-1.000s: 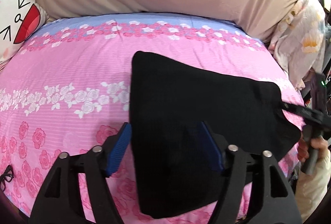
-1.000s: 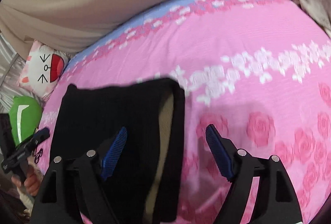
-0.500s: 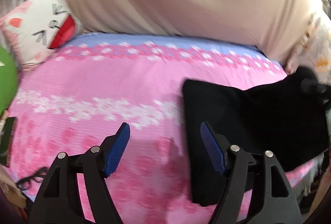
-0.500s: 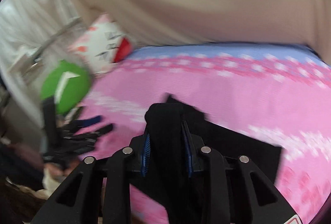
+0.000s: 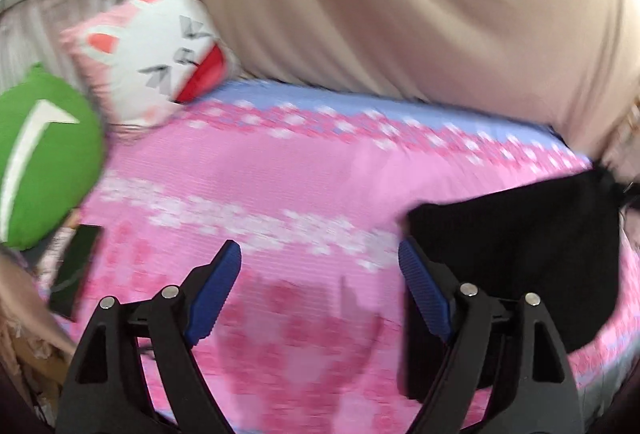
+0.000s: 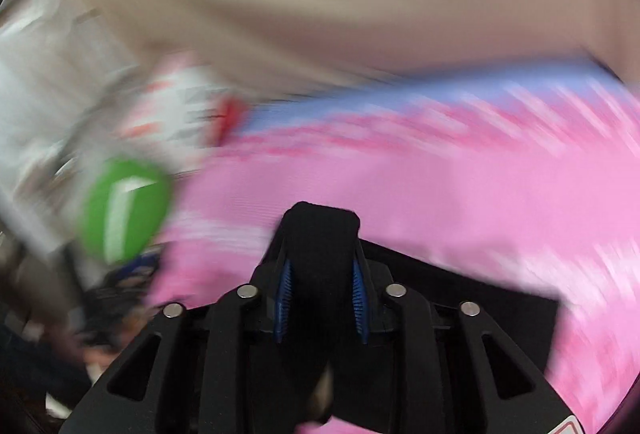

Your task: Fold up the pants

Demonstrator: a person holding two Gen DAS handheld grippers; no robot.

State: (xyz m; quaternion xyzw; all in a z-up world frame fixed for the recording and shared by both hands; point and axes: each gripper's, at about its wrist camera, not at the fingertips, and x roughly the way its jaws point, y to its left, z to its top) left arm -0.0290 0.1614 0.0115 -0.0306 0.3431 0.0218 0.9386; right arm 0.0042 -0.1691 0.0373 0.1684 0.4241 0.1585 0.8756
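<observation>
The black pants [image 5: 532, 246] lie folded on the pink flowered bedspread [image 5: 288, 173], at the right of the left wrist view, with their far right end lifted. My left gripper [image 5: 320, 274] is open and empty, over bare bedspread just left of the pants. My right gripper [image 6: 322, 274] is shut on a bunch of the black pants [image 6: 320, 242], which rises between its blue pads [image 6: 285, 286]; the rest of the cloth trails down and to the right. The right wrist view is heavily blurred.
A white cat-face pillow [image 5: 156, 53] and a green cushion [image 5: 40, 157] sit at the bed's far left corner. A beige curtain [image 5: 400, 1] hangs behind the bed. A dark flat object [image 5: 74, 270] lies at the left bed edge.
My right gripper closed on the pants' edge and lifted it. My left gripper swung left off the pants, which now sit at its right.
</observation>
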